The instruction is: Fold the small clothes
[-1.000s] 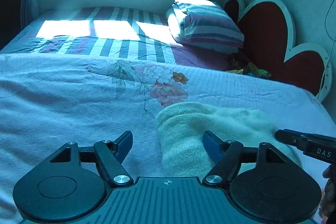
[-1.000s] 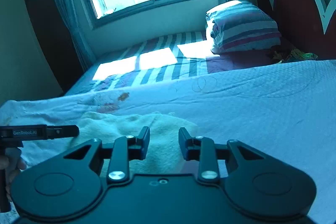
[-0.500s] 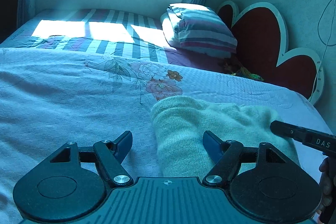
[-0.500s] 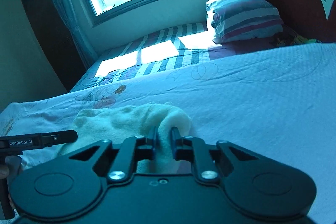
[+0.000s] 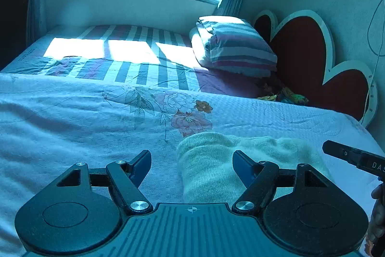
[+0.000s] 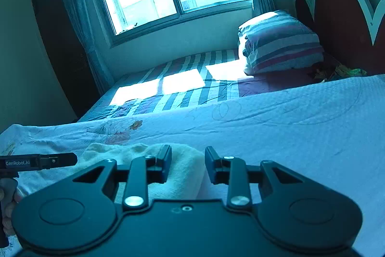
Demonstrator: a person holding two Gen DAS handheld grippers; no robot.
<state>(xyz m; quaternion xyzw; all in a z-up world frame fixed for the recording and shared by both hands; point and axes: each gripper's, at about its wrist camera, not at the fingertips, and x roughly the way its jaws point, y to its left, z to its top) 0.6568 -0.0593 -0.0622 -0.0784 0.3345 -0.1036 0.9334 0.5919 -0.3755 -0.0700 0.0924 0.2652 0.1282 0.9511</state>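
Your right gripper (image 6: 188,166), jaws just reopening, straddled the cream garment's (image 5: 216,168) fold unclamped; only the left view showed your left gripper (image 5: 191,166) spread wide.

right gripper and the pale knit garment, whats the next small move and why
Probably ease the right gripper back. Its jaws have just been opening and the pale knit garment lies loose between them on the floral blanket, seemingly already folded over. The left gripper hangs open.

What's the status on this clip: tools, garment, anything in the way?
Left tool open, garment edge between its fingers, ungripped. Right tool just opening, garment fold between, pads clear. Bedspread around it shows no obstruction.
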